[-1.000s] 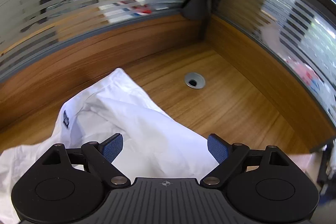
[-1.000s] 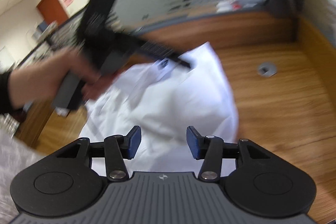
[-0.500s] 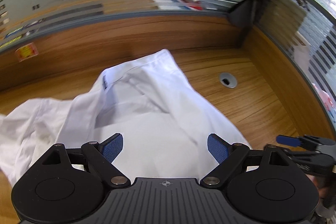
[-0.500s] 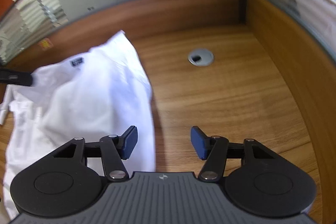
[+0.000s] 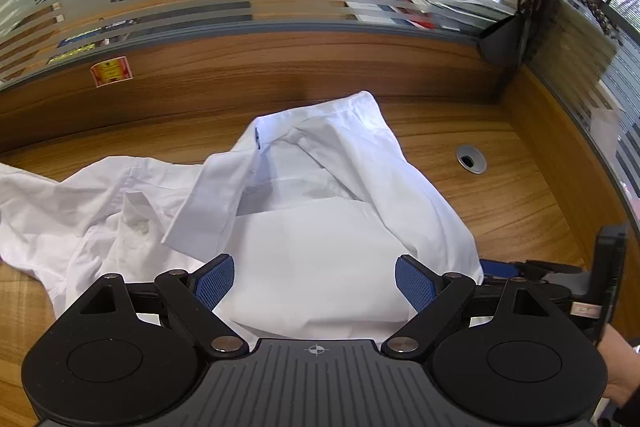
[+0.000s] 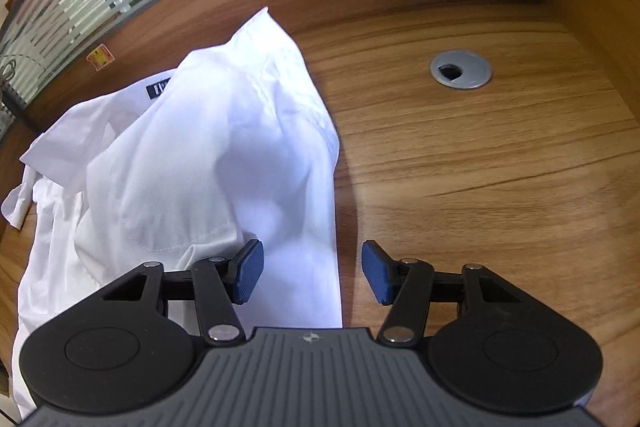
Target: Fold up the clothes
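here, both grippers gaped empty over a white shirt.
left gripper, right gripper; collar label unreadable, shirt cut off at frame edge.

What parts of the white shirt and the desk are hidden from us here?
- Shirt near hem: left wrist view, covered by the left gripper body.
- Shirt's left end: cut off at that view's edge.
- Collar label: right wrist view, too small to read.
- Red sticker: print too small.
- Right gripper: hides the desk below it.
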Demonstrator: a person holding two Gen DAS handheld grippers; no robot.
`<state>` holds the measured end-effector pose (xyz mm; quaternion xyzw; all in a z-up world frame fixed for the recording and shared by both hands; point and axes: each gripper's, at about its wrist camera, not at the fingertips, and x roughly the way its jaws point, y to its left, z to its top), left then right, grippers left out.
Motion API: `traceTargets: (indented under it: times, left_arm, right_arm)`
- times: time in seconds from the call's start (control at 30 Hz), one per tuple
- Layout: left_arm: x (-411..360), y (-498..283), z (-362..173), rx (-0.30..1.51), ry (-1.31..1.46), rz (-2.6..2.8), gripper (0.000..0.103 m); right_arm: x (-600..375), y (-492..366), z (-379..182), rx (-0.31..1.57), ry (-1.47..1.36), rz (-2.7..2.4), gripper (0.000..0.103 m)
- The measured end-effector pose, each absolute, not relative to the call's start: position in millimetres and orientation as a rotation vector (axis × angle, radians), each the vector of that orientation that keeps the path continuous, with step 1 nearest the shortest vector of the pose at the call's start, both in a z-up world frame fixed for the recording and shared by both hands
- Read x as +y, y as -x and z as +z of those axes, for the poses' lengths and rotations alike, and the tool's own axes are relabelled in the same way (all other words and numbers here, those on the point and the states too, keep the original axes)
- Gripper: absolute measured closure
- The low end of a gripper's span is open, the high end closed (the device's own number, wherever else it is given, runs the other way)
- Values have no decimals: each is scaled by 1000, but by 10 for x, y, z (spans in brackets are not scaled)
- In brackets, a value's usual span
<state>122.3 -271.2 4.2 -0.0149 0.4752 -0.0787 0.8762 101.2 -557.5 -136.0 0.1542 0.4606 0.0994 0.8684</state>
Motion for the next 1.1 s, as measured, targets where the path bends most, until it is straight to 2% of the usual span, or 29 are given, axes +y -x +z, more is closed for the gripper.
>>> traceTargets:
  times: [0.1,0.17,0.23,0.27,0.4,0.67,0.9,1.1]
  left_arm:
    - [-2707,-1234,52,991,33,-158,14]
    - [-2718,-1250,56,991,34,-158,14]
    - [-2733,-1269,58,990,37,-160,14]
    - [-2745,-1277,63,988,38,-162,14]
    - [-2776,-1304,96,976,47,-176,14]
    - [-2673,-1352,203,931,87,-176,14]
    - [-2466,-1406,341,884,158,-183,14]
    - [-2304,-1544,404,893,186,-239,14]
  right_arm:
    - [-5602,-1053,-1423,981,-352,224,71]
    - [-5611,-1046,-1451,992,-369,241,81]
    - [-5623,-1033,-1459,999,-382,251,98]
    - [-5634,-1025,-1447,999,-385,249,102]
    - [-5728,-949,-1261,956,-421,203,102]
    - [-5692,-748,-456,786,-496,259,102]
    - [-5148,-789,-47,754,-481,444,102]
    - [-4329,-861,36,798,-395,652,102]
